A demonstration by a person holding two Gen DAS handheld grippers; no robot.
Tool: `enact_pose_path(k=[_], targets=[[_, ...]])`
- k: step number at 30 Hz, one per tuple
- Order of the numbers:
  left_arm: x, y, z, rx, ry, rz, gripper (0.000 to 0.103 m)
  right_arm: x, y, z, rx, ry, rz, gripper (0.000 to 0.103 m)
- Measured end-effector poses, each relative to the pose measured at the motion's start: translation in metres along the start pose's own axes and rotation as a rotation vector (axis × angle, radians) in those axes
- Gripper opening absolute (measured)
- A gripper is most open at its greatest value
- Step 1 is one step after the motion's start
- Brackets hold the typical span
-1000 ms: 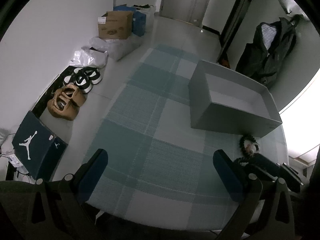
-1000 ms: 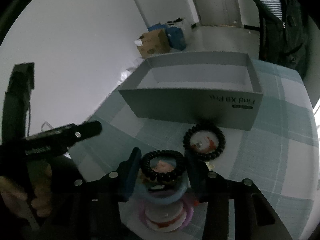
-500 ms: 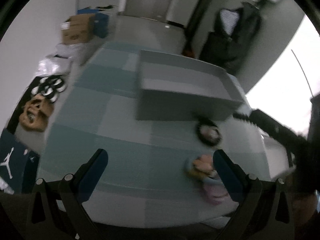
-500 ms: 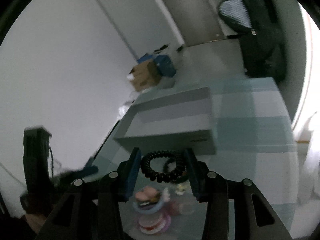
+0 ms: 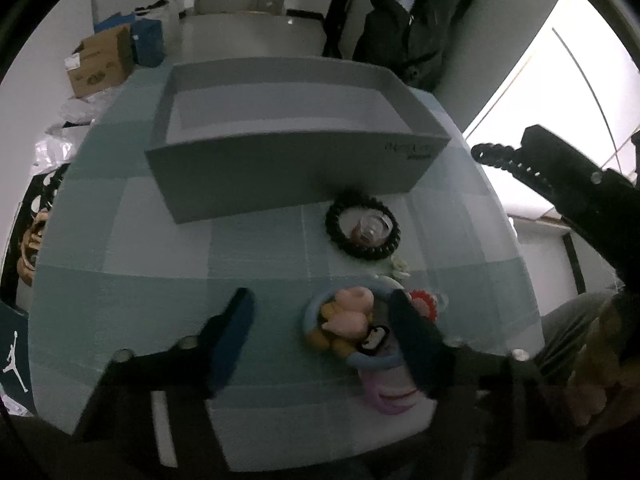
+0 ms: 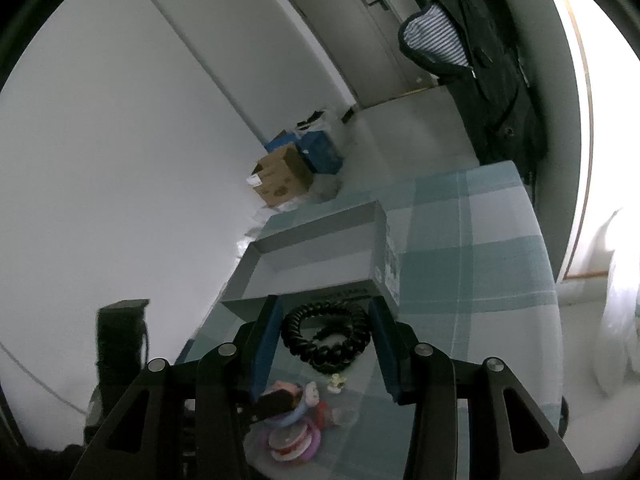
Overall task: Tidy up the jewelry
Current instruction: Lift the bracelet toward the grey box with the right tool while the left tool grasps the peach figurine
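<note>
Black spiral bracelet (image 6: 326, 338) pinched between the blue-padded fingers (image 6: 264, 350) of the right gripper (image 6: 326, 340), lifted above the checked tablecloth (image 6: 480, 264) and seen just in front of the near wall of the grey box (image 6: 316, 256). Same bracelet (image 5: 498, 156) visible from the left wrist view, poking out of the right gripper (image 5: 560, 184) in the air to the right of the box (image 5: 288, 184).

Second black bracelet (image 5: 362, 228) lying flat on the cloth (image 5: 160, 248), just before the box's near wall, ringed around a small clear trinket (image 5: 370, 228). Nearer the camera, a blue ring (image 5: 352, 328) with small pink, yellow and black charms inside, partly over a pink ring (image 5: 386, 394); a tiny white flower piece (image 5: 400, 266) and a red ring (image 5: 424, 302) alongside.

Left gripper (image 5: 324, 332) spread wide, holding nothing, its right finger over the edge of the blue ring; touching or hovering cannot be told.

Box open-topped, nothing visible inside.

Beyond the table: cardboard box (image 5: 100, 62) on the floor by a white wall, dark jacket (image 5: 416, 20) hanging near a door, shoebox (image 5: 12, 356) at far left.
</note>
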State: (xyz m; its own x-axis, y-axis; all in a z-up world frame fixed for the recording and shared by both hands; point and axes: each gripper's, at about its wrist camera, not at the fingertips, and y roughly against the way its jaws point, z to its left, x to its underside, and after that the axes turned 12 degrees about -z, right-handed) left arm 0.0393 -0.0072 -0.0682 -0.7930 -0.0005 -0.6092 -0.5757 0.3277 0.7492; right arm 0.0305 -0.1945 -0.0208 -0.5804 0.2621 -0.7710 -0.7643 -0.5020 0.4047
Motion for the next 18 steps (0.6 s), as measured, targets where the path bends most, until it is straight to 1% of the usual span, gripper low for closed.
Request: enact_pose_path(k=[2, 3, 4, 5, 7, 12, 15, 18], targets=[[-0.001, -0.001, 0.001, 0.004, 0.003, 0.005, 0.043, 0.0, 0.0, -0.002, -0.007, -0.004, -0.002, 0.043], [-0.002, 0.0, 0.001, 0.011, 0.007, 0.003, 0.04, 0.0, 0.001, -0.003, -0.009, -0.004, -0.003, 0.043], [-0.004, 0.001, 0.002, 0.015, 0.005, 0.0, 0.033, 0.0, 0.001, -0.003, -0.011, -0.004, -0.004, 0.043], [-0.006, 0.002, 0.002, 0.022, 0.001, -0.003, 0.024, 0.0, 0.002, -0.004, -0.013, -0.005, -0.004, 0.043], [-0.006, 0.002, 0.0, 0.036, -0.007, -0.009, 0.017, 0.0, 0.002, -0.004, -0.013, -0.007, -0.004, 0.043], [-0.009, 0.008, 0.001, 0.065, 0.004, -0.018, 0.016, -0.001, 0.004, -0.006, -0.014, -0.015, -0.007, 0.043], [-0.012, 0.015, 0.002, 0.078, 0.015, -0.043, 0.016, -0.001, 0.005, -0.005, -0.017, -0.017, -0.011, 0.043], [-0.015, 0.026, 0.008, 0.107, 0.06, -0.07, 0.016, -0.001, 0.005, -0.005, -0.023, -0.019, -0.013, 0.043]])
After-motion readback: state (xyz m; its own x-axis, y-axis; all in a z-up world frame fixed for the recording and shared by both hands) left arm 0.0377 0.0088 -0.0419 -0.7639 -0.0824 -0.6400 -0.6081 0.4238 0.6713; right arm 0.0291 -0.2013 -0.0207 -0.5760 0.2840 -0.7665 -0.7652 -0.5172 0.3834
